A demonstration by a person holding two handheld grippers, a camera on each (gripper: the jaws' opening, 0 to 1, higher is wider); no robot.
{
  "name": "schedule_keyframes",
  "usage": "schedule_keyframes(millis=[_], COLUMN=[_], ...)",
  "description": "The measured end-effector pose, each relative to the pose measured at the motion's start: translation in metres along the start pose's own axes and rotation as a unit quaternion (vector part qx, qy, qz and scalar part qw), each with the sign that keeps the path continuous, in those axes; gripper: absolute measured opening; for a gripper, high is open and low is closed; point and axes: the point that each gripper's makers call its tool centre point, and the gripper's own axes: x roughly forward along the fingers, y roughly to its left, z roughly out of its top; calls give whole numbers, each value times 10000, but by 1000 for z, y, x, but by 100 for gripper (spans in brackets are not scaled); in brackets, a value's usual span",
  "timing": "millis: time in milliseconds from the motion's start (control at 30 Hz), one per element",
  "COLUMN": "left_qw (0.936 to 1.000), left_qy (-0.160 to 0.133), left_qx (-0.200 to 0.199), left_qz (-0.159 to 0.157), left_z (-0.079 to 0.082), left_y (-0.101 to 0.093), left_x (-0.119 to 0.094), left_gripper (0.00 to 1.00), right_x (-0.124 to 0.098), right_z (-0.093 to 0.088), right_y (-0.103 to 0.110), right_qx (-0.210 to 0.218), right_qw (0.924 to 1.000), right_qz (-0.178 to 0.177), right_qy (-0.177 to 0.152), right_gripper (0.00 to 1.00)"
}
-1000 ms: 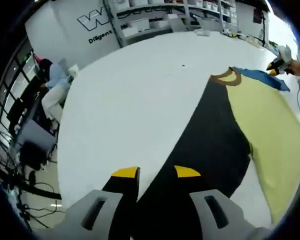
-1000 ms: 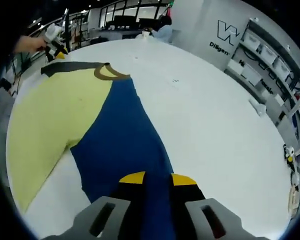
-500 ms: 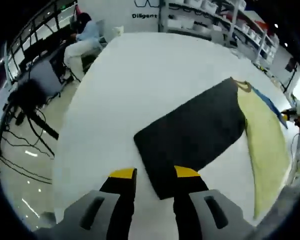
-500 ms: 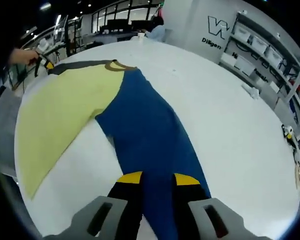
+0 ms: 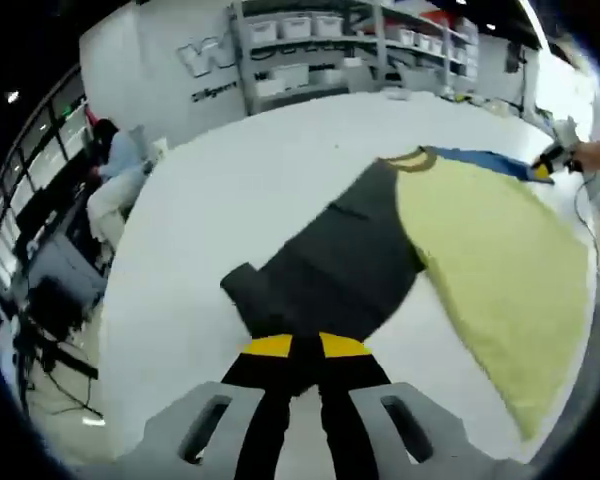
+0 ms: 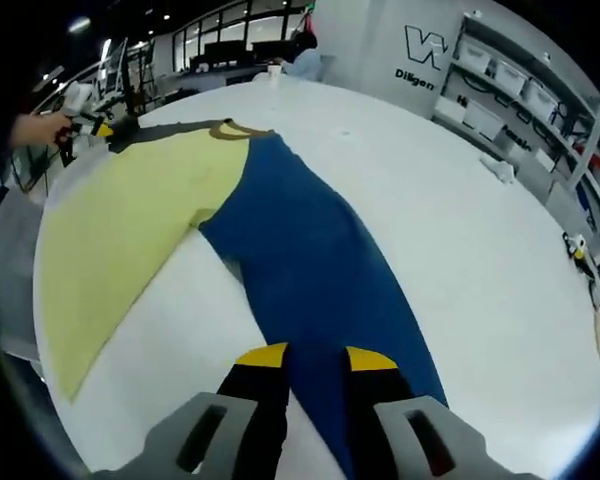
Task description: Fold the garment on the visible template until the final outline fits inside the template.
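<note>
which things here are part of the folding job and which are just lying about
Job:
- shirt, with its black sleeve and blue sleeve
- left claw, shut on the black sleeve
- right claw, on the blue sleeve
- table

Lying about:
- shelves with bins
- cup
- seated person

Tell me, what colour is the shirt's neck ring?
The collar is brown, on the yellow, blue and black garment. The right gripper view shows it best.
</note>
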Motion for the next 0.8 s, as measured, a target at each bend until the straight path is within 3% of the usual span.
schedule_keyframes(millis=[67,133,200,300,367,433,667,800], left_qw=[9995,9974,9963,9893,9823,9763,9842,9868], left_qy=[-177,-453,-273,-343,-135,-231,-265,315], left_qx=[-173,-548,-758,-1167,-1689,-2070,-1659,-1490], left_qz=[-173,-76,296,801,800,586,550,560], left_z=[3,7,-7,-20,-34,-31,-9,-24], left_y=[-12,-8,11,46,54,52,43,40], left_x=[4,0,-8,-17,-16,-11,13,25], left_gripper=[40,36,28,28,27,28,30,22], right_x=[0,-1,-2,-2,-2,-1,2,2], right_z=[0,0,1,1,-1,-2,-4,-6], right_y=[1,2,2,3,4,5,9,10], right_qx=[11,30,13,34,41,54,65,98], right_qw=[10000,10000,10000,10000,10000,10000,10000,9999], right_qz=[4,10,10,9,17,21,4,-6], right_qy=[10,-4,-8,-22,0,4,59,62], right_gripper=[14,13,13,13,13,12,12,12])
